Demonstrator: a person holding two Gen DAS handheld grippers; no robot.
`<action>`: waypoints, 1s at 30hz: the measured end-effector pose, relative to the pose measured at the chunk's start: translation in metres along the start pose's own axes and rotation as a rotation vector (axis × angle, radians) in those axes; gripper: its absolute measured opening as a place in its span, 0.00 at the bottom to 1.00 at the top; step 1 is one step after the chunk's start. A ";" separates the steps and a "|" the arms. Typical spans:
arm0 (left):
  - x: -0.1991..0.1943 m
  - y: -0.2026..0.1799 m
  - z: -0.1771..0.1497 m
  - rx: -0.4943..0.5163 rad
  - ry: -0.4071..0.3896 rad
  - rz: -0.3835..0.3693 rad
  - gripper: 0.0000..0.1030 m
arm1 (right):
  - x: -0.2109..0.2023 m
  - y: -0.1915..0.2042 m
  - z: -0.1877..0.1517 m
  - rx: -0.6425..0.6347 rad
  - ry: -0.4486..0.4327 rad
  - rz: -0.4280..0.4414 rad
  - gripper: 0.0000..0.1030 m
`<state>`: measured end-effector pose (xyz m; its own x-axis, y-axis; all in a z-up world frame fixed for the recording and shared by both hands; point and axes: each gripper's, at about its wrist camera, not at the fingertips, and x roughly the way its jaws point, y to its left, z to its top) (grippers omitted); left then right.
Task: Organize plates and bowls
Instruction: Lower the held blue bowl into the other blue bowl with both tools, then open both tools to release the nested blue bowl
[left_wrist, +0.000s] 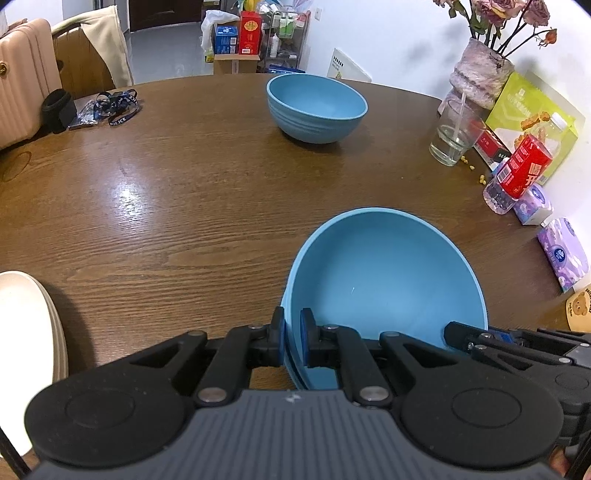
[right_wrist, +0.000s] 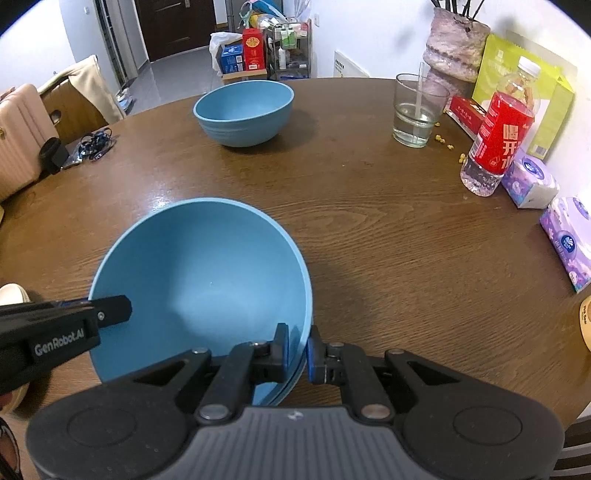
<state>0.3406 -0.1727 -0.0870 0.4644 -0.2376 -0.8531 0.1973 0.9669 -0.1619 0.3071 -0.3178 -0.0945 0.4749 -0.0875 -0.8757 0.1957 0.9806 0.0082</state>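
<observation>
Left wrist: both grippers (left_wrist: 291, 338) (right_wrist: 297, 349) clamp blue bowl (left_wrist: 388, 273).

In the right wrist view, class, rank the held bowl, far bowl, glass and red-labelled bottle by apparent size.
1. Held bowl, though nearness inflates it.
2. Far bowl; perhaps the same real size.
3. Bottle.
4. Glass; close to the bottle.
</observation>
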 end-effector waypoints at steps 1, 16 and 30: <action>0.000 0.000 0.000 0.000 0.000 -0.001 0.08 | 0.000 0.000 0.000 -0.001 0.001 -0.002 0.09; -0.001 0.004 -0.002 -0.024 0.004 -0.014 0.10 | 0.001 0.001 0.000 0.009 0.005 0.021 0.26; -0.012 0.006 -0.008 -0.029 -0.024 -0.007 0.27 | -0.020 -0.006 -0.006 0.031 -0.051 0.026 0.52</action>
<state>0.3296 -0.1632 -0.0816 0.4838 -0.2459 -0.8399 0.1756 0.9675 -0.1822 0.2915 -0.3205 -0.0803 0.5231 -0.0720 -0.8492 0.2087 0.9769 0.0458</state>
